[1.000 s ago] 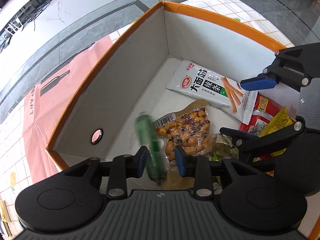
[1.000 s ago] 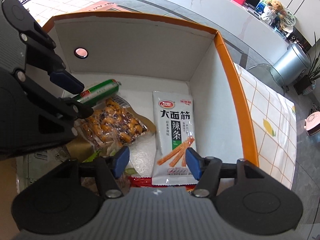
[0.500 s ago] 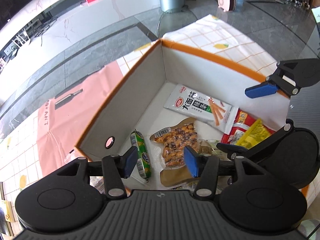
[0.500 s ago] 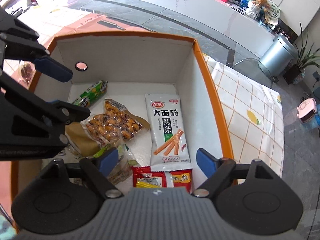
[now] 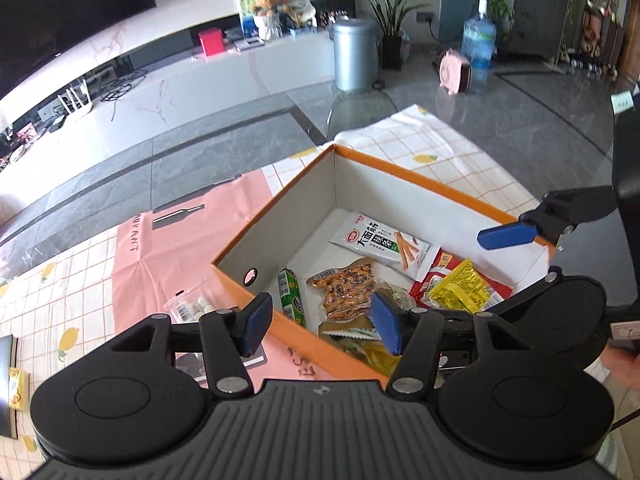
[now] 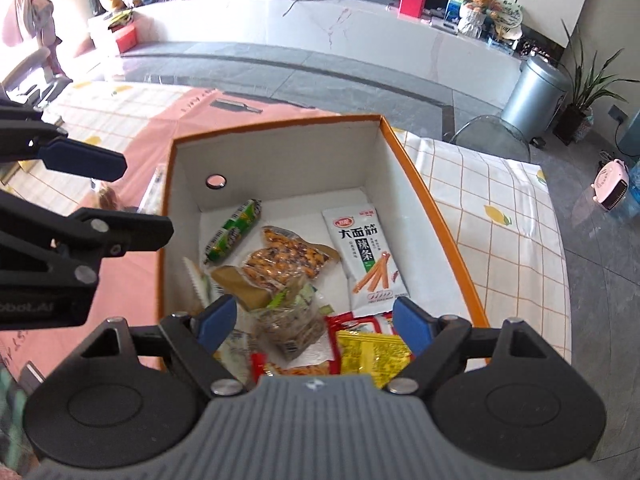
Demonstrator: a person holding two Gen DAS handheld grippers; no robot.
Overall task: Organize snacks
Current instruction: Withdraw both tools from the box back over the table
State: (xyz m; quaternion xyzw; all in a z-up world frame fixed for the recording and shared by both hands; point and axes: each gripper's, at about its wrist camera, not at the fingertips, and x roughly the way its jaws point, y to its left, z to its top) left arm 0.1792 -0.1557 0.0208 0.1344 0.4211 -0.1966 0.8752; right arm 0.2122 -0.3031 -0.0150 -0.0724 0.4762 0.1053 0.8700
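Note:
An orange-rimmed white box (image 5: 276, 204) (image 6: 440, 216) holds several snacks: a green sausage stick (image 5: 291, 295) (image 6: 233, 231), a clear bag of orange nuts (image 5: 346, 289) (image 6: 286, 258), a white spicy-strip packet (image 5: 380, 242) (image 6: 366, 258), a red packet (image 5: 438, 268) and a yellow packet (image 5: 464, 290) (image 6: 370, 354). My left gripper (image 5: 322, 324) is open and empty above the box's near left wall. My right gripper (image 6: 312, 324) is open and empty above the box's near end.
A small clear wrapped snack (image 5: 190, 306) lies on the pink cloth (image 5: 168, 248) left of the box. The table has a yellow-checked cloth (image 6: 500, 208). A yellow item (image 5: 16, 388) sits at the far left edge. A grey bin (image 6: 534, 98) stands on the floor beyond.
Both grippers have risen up and back out of the box. The green sausage stick, dropped from my left gripper a second ago, now lies in the box. Both grippers have opened wider.

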